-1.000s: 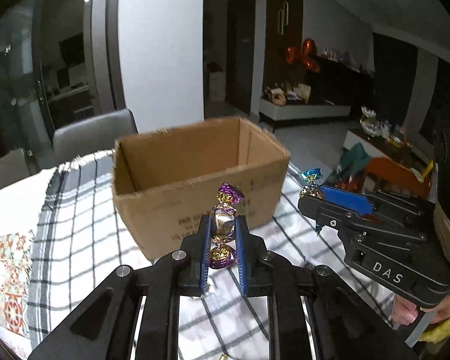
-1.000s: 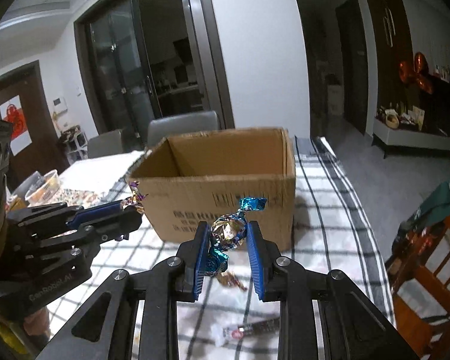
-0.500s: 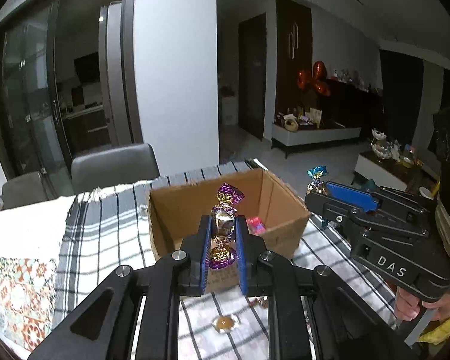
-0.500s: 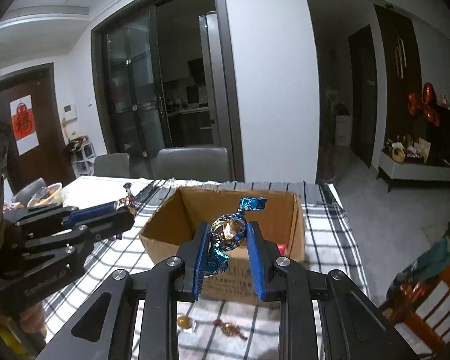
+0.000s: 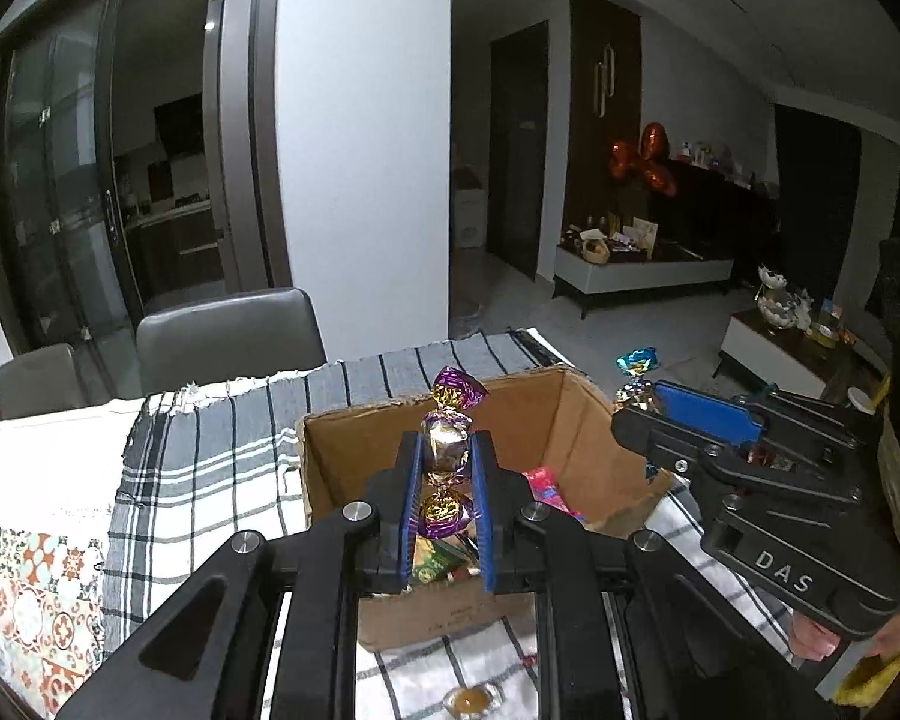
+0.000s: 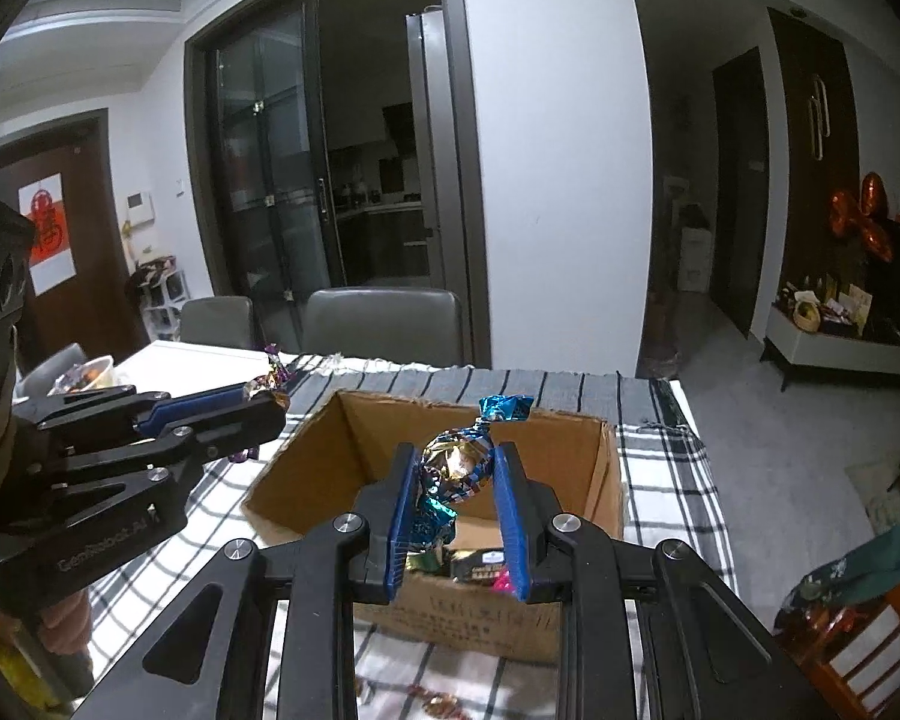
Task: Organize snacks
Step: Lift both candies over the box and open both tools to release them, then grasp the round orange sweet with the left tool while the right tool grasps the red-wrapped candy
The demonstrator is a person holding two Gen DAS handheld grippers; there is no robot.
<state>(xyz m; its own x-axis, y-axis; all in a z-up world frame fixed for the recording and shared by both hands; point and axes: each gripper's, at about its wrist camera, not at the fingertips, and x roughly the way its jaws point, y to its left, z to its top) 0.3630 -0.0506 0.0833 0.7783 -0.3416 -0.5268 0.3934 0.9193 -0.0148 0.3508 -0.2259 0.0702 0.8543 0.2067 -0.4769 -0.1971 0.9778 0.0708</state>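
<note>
An open brown cardboard box (image 5: 558, 420) sits on a bench under a black-and-white checked cloth (image 5: 210, 468), with a few wrapped snacks already inside. Over its near edge, the left gripper (image 5: 445, 468) has its jaws pinching a purple-and-gold foil candy (image 5: 447, 450). To its right, the right gripper (image 6: 457, 483) pinches a blue-and-gold foil candy (image 6: 459, 462). A second ago both hung low before the box wall; now they look down into it, so dropping appears next.
</note>
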